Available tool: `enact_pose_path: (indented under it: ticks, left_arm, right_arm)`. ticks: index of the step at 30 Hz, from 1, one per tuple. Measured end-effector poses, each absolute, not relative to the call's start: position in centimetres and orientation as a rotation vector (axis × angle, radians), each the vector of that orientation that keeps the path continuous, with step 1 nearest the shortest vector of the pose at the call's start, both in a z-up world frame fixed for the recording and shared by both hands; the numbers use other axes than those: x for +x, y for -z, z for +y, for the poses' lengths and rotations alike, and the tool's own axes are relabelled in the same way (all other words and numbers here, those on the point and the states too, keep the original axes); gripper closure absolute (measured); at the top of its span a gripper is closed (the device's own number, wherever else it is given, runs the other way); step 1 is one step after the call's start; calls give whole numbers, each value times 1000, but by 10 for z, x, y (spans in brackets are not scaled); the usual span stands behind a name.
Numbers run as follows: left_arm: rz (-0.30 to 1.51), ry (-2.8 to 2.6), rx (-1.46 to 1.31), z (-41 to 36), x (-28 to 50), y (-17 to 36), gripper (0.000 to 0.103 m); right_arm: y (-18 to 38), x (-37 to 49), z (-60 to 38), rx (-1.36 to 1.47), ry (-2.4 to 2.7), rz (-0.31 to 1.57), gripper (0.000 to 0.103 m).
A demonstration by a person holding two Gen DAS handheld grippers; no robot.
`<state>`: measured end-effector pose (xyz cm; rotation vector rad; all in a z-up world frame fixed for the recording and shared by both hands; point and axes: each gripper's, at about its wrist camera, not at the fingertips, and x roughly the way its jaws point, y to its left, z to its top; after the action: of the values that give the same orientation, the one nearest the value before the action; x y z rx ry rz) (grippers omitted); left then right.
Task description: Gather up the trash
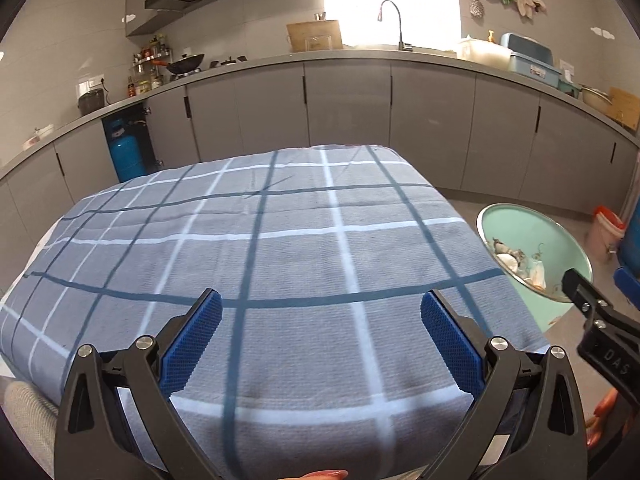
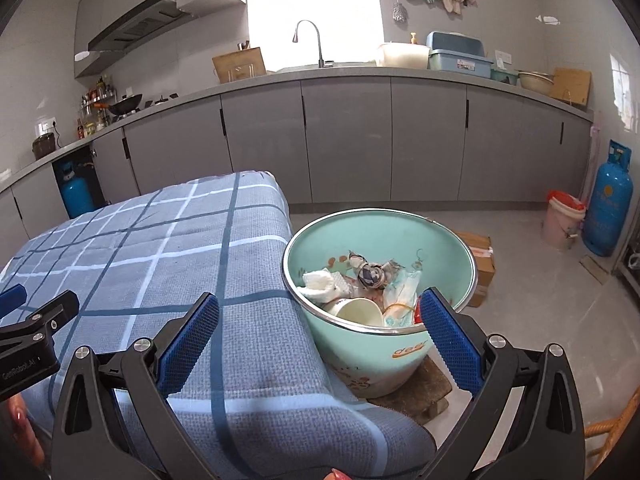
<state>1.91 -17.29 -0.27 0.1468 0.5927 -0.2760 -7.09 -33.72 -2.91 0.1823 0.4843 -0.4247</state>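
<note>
A mint-green enamel basin point(image 2: 436, 240) stands beside the table's right edge, on a low brown block. Inside it lies trash point(image 2: 360, 284): a paper cup, white tissue, a face mask and crumpled wrappers. In the left wrist view the basin point(image 1: 520, 216) shows at the right past the table edge. My right gripper point(image 2: 320, 312) is open with nothing between its blue pads, over the table corner and the basin's near rim. My left gripper point(image 1: 321, 310) is open and empty above the blue checked tablecloth point(image 1: 280, 240), which shows no trash on it.
Grey kitchen cabinets point(image 2: 348, 140) with a sink and faucet run along the back. A cardboard box point(image 2: 480, 260) sits on the floor behind the basin. A pale bucket point(image 2: 562, 220) and a blue gas cylinder point(image 2: 608, 208) stand at the right. A wicker chair edge point(image 2: 616, 424) is at lower right.
</note>
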Motion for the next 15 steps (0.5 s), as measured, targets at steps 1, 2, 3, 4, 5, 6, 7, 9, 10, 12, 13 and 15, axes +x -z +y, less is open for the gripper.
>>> enact_pose_path:
  ticks: [1, 2, 3, 4, 5, 6, 7, 9, 10, 12, 13, 15]
  left_arm:
    - [591, 272, 145, -169, 19, 3, 5]
    - [592, 269, 142, -167, 18, 4, 5]
    - [597, 268, 135, -163, 19, 5, 5]
    - [604, 267, 131, -161, 19, 6, 5]
    - [608, 265, 127, -159, 19, 7, 5]
    - [607, 262, 122, -159, 19, 7, 5]
    - [606, 260, 117, -158, 19, 7, 5]
    - [602, 265, 113, -157, 18, 6, 5]
    - [595, 265, 111, -156, 17, 6, 5]
    - [591, 266, 117, -158, 16, 6, 5]
    - [590, 267, 119, -158, 16, 6, 5]
    - [590, 266, 121, -159, 16, 7, 5]
  right_arm:
    - [28, -72, -335, 185, 420, 479, 4]
    - [28, -73, -334, 189, 413, 474, 4]
    - [27, -74, -333, 190, 407, 469, 4]
    - [27, -74, -331, 187, 406, 466, 4]
    - [26, -75, -330, 182, 405, 462, 4]
    - [26, -74, -329, 178, 403, 460, 4]
    - [26, -75, -328, 174, 404, 456, 4]
    - [25, -74, -326, 172, 399, 447, 4]
    - [25, -72, -325, 172, 394, 453, 4]
    - [26, -72, -324, 172, 389, 455, 4]
    - [26, -71, -323, 169, 385, 459, 4]
    - [26, -73, -324, 162, 384, 460, 4]
